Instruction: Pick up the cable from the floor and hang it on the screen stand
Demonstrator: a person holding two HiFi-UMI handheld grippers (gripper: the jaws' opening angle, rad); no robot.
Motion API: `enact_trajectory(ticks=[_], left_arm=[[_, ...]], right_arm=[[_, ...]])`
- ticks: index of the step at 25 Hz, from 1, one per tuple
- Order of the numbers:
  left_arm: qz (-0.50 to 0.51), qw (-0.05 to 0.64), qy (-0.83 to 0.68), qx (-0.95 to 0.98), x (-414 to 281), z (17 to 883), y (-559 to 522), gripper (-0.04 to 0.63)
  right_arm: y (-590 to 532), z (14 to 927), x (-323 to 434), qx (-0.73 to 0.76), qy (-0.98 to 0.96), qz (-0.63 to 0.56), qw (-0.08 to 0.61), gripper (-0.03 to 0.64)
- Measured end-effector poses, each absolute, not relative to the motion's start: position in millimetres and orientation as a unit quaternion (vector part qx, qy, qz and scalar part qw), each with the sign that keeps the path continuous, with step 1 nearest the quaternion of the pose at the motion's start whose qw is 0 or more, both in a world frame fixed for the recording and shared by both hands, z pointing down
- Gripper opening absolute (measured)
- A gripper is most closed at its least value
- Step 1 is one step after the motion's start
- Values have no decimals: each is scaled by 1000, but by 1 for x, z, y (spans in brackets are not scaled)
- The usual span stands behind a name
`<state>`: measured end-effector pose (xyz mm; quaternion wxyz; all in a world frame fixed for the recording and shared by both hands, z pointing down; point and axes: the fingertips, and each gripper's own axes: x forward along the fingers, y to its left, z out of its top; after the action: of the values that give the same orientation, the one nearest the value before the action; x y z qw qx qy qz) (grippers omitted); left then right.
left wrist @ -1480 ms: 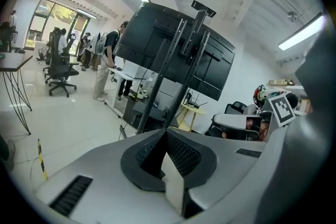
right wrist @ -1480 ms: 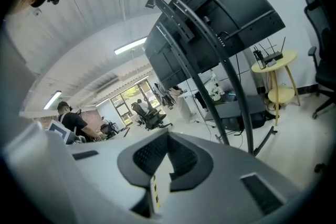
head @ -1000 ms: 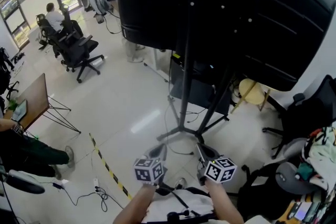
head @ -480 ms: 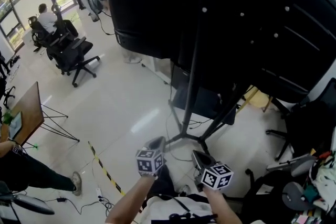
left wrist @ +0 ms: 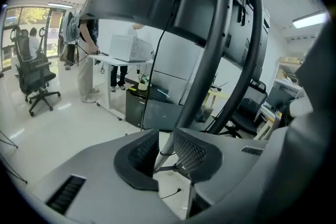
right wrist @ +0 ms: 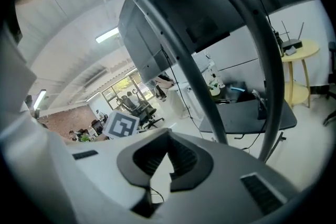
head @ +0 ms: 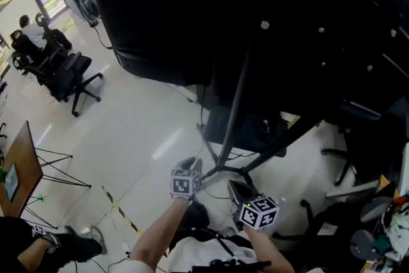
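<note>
- Status: pick-up not yet made. Neither gripper carries anything, and I see no cable hung on the screen stand [head: 228,144].
- Left gripper [head: 190,165]: jaws have just been opening, now moderately apart with nothing between them. The stand's foot is at 12 o'clock.
- Right gripper [head: 238,190]: jaws together, empty, at 4 o'clock of the left.
- Cable [left wrist: 171,193]: thin dark lead on the floor [head: 147,131] by the stand's foot, 6 o'clock below the left jaws.
- Remaining, by my judgement: reach, grasp, lift, hang.

Left gripper [head: 190,164] pushed out toward 12 o'clock, nearer the stand's [head: 238,105] foot. Its jaws have just been opening, nothing between them. Right gripper [head: 238,188] now trails at its 5 o'clock. Screen [head: 185,9] looms larger. Office chair [head: 64,73] slid toward 9 o'clock.
</note>
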<state>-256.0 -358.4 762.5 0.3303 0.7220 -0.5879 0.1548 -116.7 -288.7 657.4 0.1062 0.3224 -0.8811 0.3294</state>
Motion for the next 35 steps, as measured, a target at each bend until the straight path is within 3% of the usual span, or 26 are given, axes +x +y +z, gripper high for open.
enact_trajectory(ticks=[3,9,27,32,35], left_arm=[[190,328,-584,718,-264,792,-394,132],[202,318,-581,722,-271,837,-445,155],[236,340,-556,721,-271,921,-517,153],[238,335,-553,724,-275,925,-521,89],[240,336,-551,726,-274,928,-521,89]], right_arm=[[-307,672,-117,336,-874,334,112,8],[-329,692,-119,356,-864,334,121,9],[-367,732,-120,409,-830,352,140,9],[-370,735,-118,415,-826,354,140,9],[-371,739,-112,422,-821,358,141,9]])
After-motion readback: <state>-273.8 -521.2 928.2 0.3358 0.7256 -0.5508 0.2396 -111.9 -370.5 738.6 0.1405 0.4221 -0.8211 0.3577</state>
